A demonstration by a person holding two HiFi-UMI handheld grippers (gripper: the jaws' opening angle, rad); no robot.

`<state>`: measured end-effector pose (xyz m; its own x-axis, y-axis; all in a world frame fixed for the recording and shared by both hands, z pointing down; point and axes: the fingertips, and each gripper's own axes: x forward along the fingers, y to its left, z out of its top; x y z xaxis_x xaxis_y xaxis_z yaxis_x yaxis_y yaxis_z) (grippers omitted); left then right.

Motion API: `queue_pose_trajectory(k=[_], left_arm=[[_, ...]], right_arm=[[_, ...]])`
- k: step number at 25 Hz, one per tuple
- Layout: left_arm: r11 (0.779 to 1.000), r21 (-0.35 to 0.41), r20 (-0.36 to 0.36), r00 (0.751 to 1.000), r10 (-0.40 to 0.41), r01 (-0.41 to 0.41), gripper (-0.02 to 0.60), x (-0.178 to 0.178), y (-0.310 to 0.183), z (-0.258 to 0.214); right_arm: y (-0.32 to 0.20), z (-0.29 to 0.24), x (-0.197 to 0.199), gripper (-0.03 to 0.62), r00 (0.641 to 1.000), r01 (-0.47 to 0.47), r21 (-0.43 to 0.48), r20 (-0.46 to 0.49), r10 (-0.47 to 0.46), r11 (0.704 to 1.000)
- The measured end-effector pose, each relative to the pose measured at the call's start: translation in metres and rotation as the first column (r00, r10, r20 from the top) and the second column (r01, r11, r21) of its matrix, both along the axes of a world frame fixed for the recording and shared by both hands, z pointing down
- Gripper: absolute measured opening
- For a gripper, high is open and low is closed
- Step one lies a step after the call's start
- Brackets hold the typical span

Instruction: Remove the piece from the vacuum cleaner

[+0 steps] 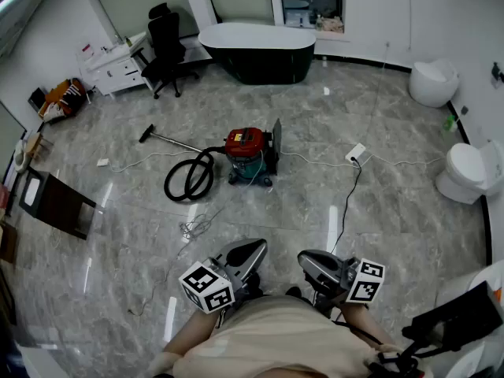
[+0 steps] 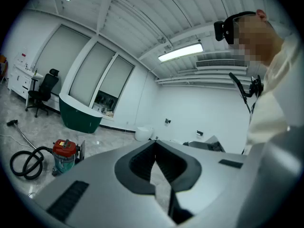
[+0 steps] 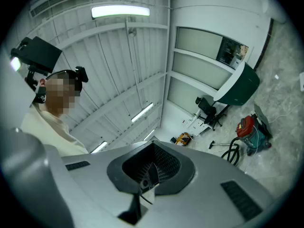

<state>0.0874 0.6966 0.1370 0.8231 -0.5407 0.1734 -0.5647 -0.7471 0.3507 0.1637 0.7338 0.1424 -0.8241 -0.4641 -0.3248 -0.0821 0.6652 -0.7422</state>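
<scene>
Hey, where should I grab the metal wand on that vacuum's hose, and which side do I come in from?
Probably the bare, straight middle of the wand, between the floor nozzle and the coiled black hose. It lies flat on the floor and looks thin, so come from above with the jaws set across it.

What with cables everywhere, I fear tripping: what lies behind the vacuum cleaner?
Behind the vacuum cleaner lies marble floor, then the bathtub by the wall. A dark panel stands at its right side. The floor right behind its body is covered.
</scene>
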Motion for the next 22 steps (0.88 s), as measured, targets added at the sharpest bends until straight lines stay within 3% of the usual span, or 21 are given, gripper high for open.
queue_pose_trajectory(k=[3, 5, 13, 18, 22], left_arm=[[1.0, 0.006, 0.003, 1.0, -0.025, 0.025, 0.003, 0.002, -0.002, 0.005], [0.998, 0.013, 0.006, 0.998, -0.056, 0.056, 0.003, -0.004, -0.005, 0.004], [0.986, 0.015, 0.027, 0.986, -0.166, 0.165, 0.003, -0.033, -0.008, 0.003], [0.989, 0.003, 0.011, 0.989, -0.146, 0.146, 0.003, -0.04, -0.015, 0.012], [0.996, 0.001, -0.005, 0.996, -0.09, 0.09, 0.003, -0.034, -0.032, 0.012]], right_arm=[[-0.011, 0.011, 0.012, 0.002, 0.996, 0.017, -0.086, 0.094, -0.009, 0.996], [-0.018, 0.017, 0.01, 0.0, 0.994, 0.042, -0.114, 0.106, -0.03, 0.993], [-0.035, 0.014, -0.018, 0.0, 0.981, 0.17, -0.107, 0.116, -0.158, 0.98], [-0.041, 0.011, -0.027, 0.002, 0.972, 0.185, -0.126, 0.169, -0.163, 0.975], [-0.05, 0.012, -0.023, 0.002, 0.983, 0.124, -0.145, 0.149, -0.103, 0.982]])
